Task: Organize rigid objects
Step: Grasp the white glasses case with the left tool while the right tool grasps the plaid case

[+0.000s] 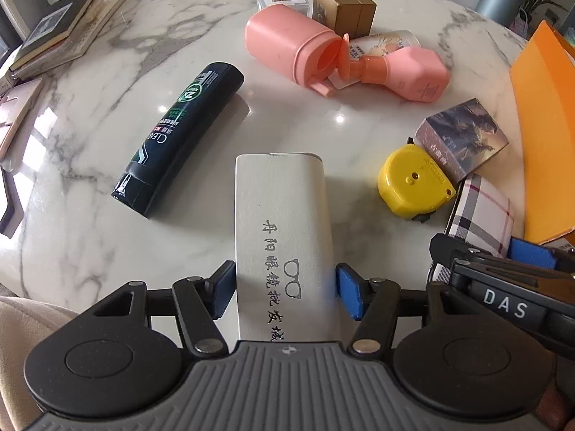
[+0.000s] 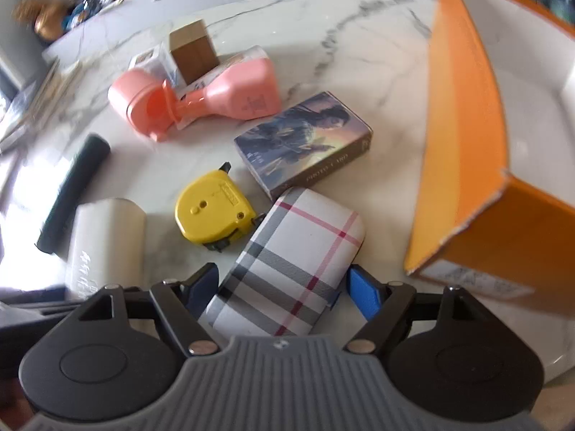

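On my left wrist feed, the left hand-held gripper point(image 1: 285, 292) has its blue pads against both long sides of a white glasses case point(image 1: 282, 237) printed with black characters and a small spectacles drawing, so I read it as pinching that case, which lies lengthwise along the fingers over the marble bench point(image 1: 107, 251). The right hand-held gripper point(image 2: 282, 289) straddles a plaid case point(image 2: 291, 269) crossed with grey and red stripes; its left pad is touching the case, but I see a sliver of gap at the right pad, so I cannot tell whether it is actually clamped. Just beyond the plaid case sits a yellow tape measure point(image 2: 212, 212), and beside that lies a card box point(image 2: 303, 143) with a painted figure on its face, flat on the bench. Farther out, a pink bottle point(image 2: 230, 97) lies on its side with its neck pointing into the open mouth of a pink cup point(image 2: 138, 102), also tipped over, and a gold-brown box point(image 2: 194, 48) stands right behind them. A dark green tube point(image 1: 179, 136) lies diagonally to the left of the white case, apart from it. To the right of my right gripper, an orange box point(image 2: 463, 136) stands open with a pale interior, near the plaid case but not touching it.
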Motion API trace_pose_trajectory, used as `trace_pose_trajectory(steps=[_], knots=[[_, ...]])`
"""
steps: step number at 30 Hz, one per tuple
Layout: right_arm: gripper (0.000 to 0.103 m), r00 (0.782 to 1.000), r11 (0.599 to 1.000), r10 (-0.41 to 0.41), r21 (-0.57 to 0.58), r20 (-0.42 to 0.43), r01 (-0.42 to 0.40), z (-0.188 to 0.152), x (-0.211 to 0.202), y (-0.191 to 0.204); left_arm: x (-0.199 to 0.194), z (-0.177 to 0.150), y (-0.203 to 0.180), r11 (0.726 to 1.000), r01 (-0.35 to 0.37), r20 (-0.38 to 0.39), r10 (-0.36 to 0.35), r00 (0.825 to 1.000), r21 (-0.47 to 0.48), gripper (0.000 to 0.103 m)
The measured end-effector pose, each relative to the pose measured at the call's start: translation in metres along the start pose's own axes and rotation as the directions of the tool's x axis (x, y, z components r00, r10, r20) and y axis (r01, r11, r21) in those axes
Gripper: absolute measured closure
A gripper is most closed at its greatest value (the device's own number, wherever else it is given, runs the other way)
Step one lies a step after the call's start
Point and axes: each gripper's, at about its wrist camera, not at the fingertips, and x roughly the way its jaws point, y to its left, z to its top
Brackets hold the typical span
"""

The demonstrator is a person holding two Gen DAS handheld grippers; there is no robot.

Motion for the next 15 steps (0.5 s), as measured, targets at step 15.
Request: trace_pose_trajectory(steps=[15], knots=[[0.029,0.98,0.975,0.043,-0.204,-0.195,-0.083,-0.0069,-0.0058,0.0045,0.0016,-0.0029,0.0055,0.998,0.057,-0.006,-0.057,0.998,-0.004,0.033]])
